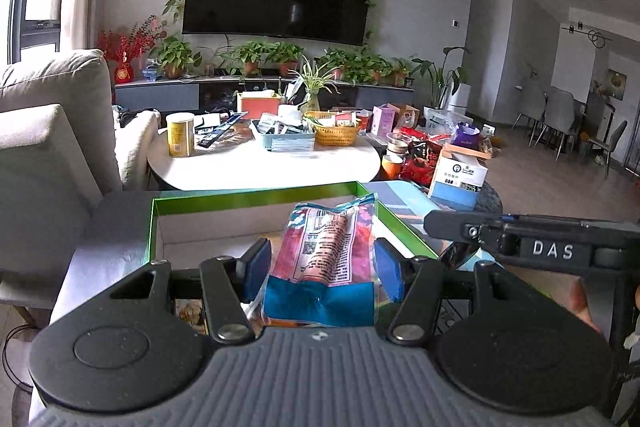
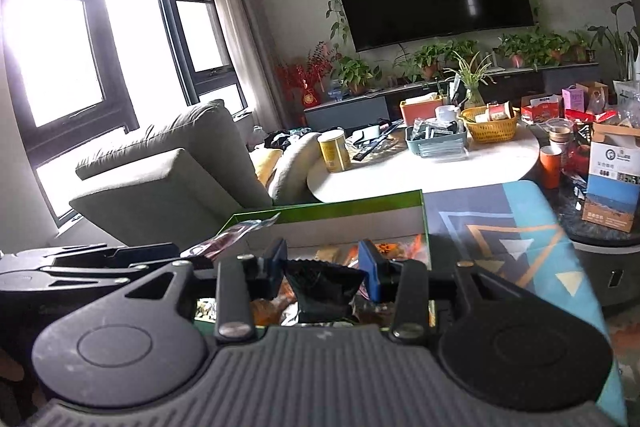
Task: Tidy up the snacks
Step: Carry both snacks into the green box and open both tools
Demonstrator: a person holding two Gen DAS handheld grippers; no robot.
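Observation:
My left gripper (image 1: 322,253) is shut on a pink and red snack packet (image 1: 328,247) with a blue bottom edge, its blue pads pressing both sides. The packet hangs above an open green-rimmed box (image 1: 256,195). My right gripper (image 2: 323,251) is shut on a dark packet (image 2: 324,287) with a serrated top edge, above the same box (image 2: 340,206), where several orange and brown snacks lie. The right gripper's black fingers (image 1: 444,223) enter the left wrist view from the right. In the right wrist view the left gripper (image 2: 120,255) shows at the left, with the pink packet's end (image 2: 240,231) sticking out.
Beyond the box stands a white oval coffee table (image 1: 280,167) with a yellow can (image 1: 181,134), a blue tray (image 1: 282,137) and a yellow basket (image 1: 338,133). A grey sofa (image 1: 52,131) is to the left. Boxes and bags (image 1: 458,175) crowd the right. A patterned mat (image 2: 520,239) lies beside the box.

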